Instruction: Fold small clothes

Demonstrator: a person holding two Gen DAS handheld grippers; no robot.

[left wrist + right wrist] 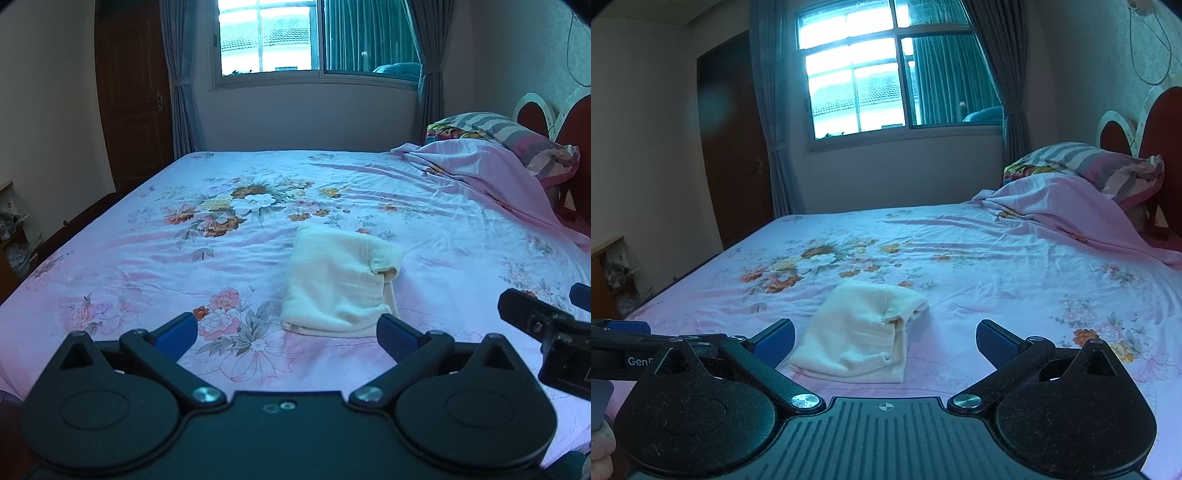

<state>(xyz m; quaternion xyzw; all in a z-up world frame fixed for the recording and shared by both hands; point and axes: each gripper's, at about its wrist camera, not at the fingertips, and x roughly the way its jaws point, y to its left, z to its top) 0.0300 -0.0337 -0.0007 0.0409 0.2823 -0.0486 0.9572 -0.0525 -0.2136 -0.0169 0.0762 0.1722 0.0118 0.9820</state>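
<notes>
A cream fleece garment (pixel 340 280) lies folded into a compact rectangle on the floral pink bed sheet (pixel 147 258); a cuff sticks out at its right side. My left gripper (pixel 286 332) hovers just in front of the garment's near edge, open, with nothing between its blue pads. In the right wrist view the same garment (pixel 860 332) lies ahead and slightly left of my right gripper (pixel 884 343), which is also open and empty. The right gripper's body (pixel 546 328) shows at the right edge of the left wrist view, and the left gripper's arm (pixel 624 343) crosses the left edge of the right wrist view.
A bunched pink blanket (pixel 480 170) and striped pillows (pixel 517 136) lie at the head of the bed on the right, by a red headboard (pixel 1160 147). A window with curtains (pixel 295 37) and a brown door (pixel 136 96) are behind. A shelf (pixel 609 280) stands left of the bed.
</notes>
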